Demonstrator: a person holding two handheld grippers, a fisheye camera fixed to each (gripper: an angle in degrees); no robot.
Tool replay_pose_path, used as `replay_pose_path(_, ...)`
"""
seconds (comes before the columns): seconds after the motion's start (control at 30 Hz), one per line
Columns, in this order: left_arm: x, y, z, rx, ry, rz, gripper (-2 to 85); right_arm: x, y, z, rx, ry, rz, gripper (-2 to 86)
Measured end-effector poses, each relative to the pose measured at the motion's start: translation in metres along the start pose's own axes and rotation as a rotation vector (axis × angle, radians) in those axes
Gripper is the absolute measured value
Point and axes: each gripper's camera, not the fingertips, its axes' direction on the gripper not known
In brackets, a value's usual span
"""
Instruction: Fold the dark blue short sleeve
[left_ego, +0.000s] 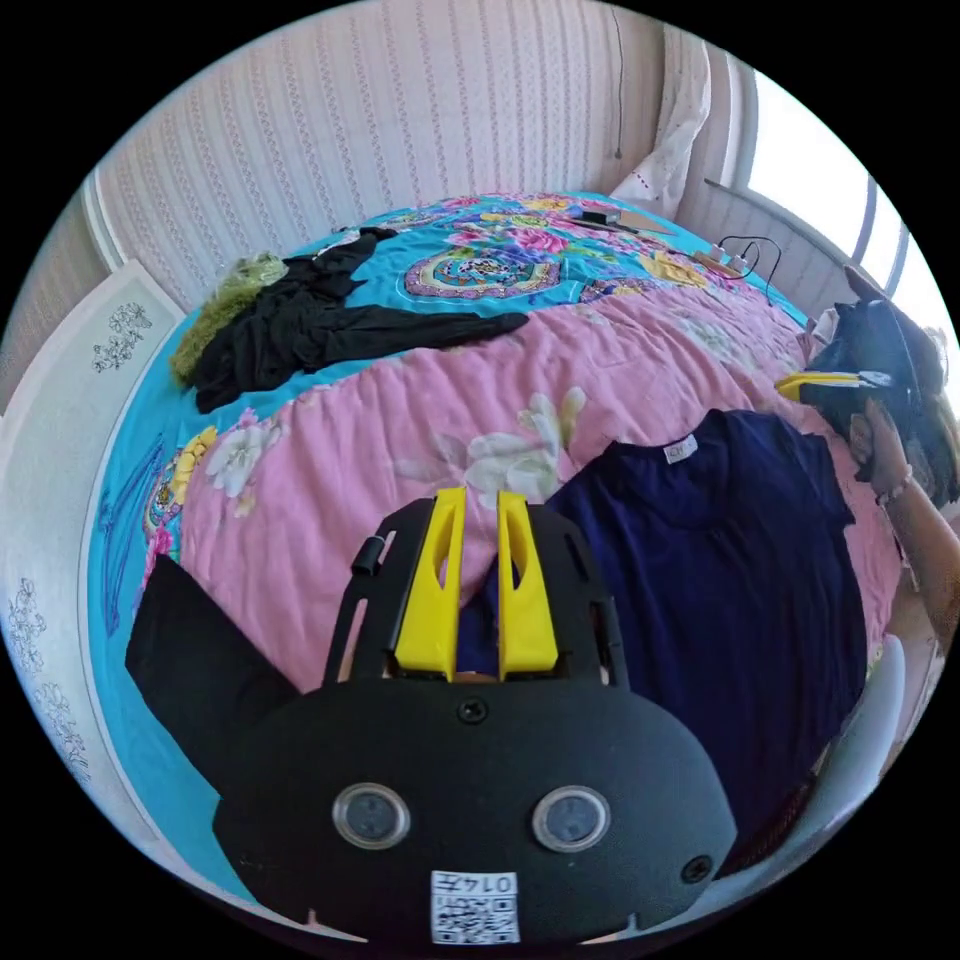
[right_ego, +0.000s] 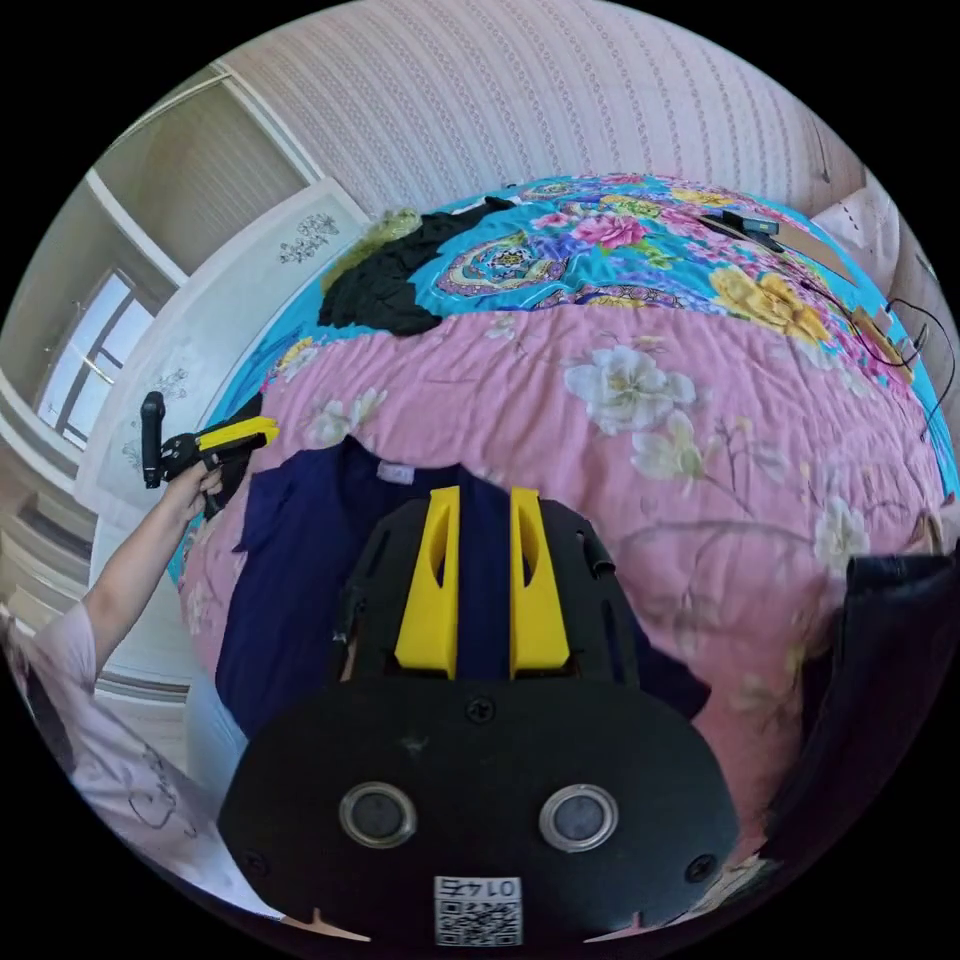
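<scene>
Left gripper view: the left gripper (left_ego: 482, 500) hangs above the pink floral quilt (left_ego: 400, 440), its yellow jaws spread with a narrow gap and nothing between them. The dark blue short-sleeve shirt (left_ego: 730, 600) lies flat on the quilt to the side of the jaws, collar toward the middle of the bed, hem running to the bed's near edge. The right gripper (left_ego: 835, 380) shows at the frame edge, held in a hand (left_ego: 880, 450) just off the shirt's far sleeve; whether its jaws are parted cannot be told here. A black garment (left_ego: 320, 325) and a green fuzzy item (left_ego: 225, 300) lie well apart on the turquoise bedspread (left_ego: 480, 265) near the striped wall (left_ego: 350, 130).

Right gripper view: the right gripper (right_ego: 484, 495) hovers over the shirt (right_ego: 290, 580), jaws parted and empty. The left gripper (right_ego: 235, 435) sits beyond the shirt's sleeve, at the quilt's edge. Bare pink quilt (right_ego: 700, 450) extends broadly beside the shirt. Another dark cloth (right_ego: 880, 680) hangs at the frame edge.
</scene>
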Motion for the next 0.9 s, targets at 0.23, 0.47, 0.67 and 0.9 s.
replay_pose_path(0.23, 0.059, 0.194, -0.081, -0.039, 0.271, -0.004, 4.9, -0.026, 0.222, -0.085, -0.179, -0.083, 0.104, 7.3)
replay_pose_path(0.47, 0.136, 0.324, -0.093, -0.276, 0.269, -0.204, 8.6, -0.069, 0.362, -0.104, -0.424, -0.062, 0.25, 8.2)
replay_pose_path(0.67, 0.16, 0.321, -0.068, -0.305, 0.194, -0.19, 8.5, -0.096, 0.366, -0.089, -0.543, 0.129, 0.112, 9.8)
replay_pose_path(0.9, 0.184, 0.316, -0.063, -0.305, 0.155, -0.169, 7.7, -0.081, 0.382, -0.104, -0.582, 0.214, 0.162, 9.9)
